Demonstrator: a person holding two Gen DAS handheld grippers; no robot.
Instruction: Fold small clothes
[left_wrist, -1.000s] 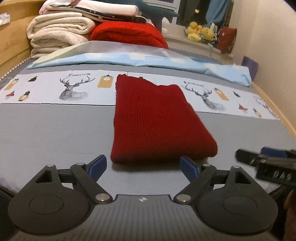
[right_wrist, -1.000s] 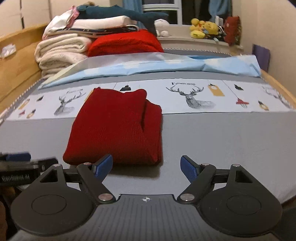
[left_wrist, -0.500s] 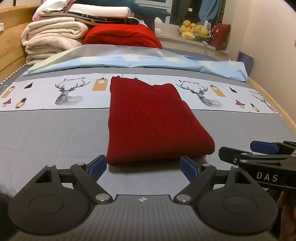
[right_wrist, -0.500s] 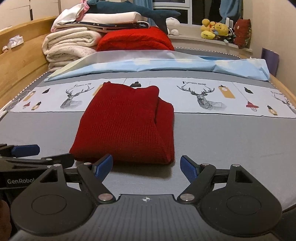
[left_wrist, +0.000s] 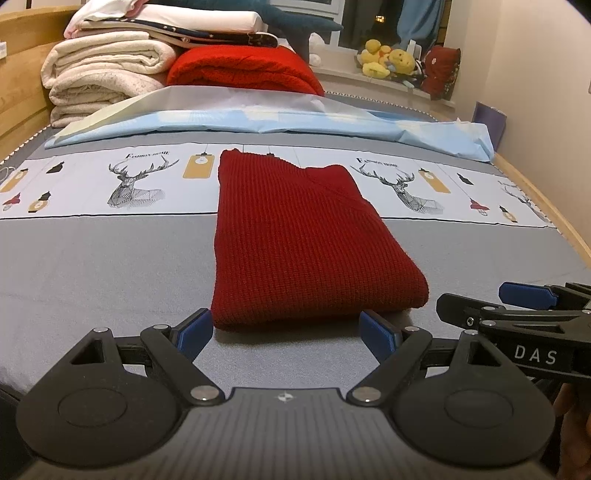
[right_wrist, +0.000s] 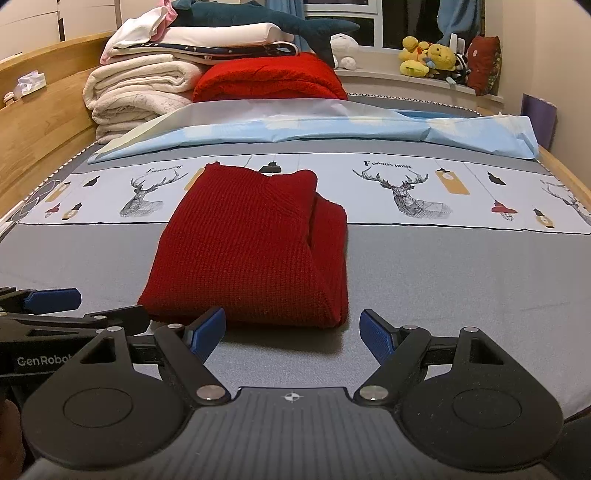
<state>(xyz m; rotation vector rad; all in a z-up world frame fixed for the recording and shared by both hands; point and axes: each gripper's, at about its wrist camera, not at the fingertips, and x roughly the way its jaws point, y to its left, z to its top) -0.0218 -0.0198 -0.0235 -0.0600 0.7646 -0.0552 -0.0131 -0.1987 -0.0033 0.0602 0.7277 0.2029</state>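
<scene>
Both claws, left claw (left_wrist: 286, 332) and right claw (right_wrist: 293, 334), crept nearer the folded red sweater (left_wrist: 299, 240).

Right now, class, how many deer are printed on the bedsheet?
3: one deer left of the red sweater, one right of it, a third partly visible at the far right. The sweater may hide another.

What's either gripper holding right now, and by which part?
Nothing. The left gripper and the right gripper are both open with nothing between the fingers, just short of the near edge of the folded dark red knitted sweater, which lies on the bed.
</scene>
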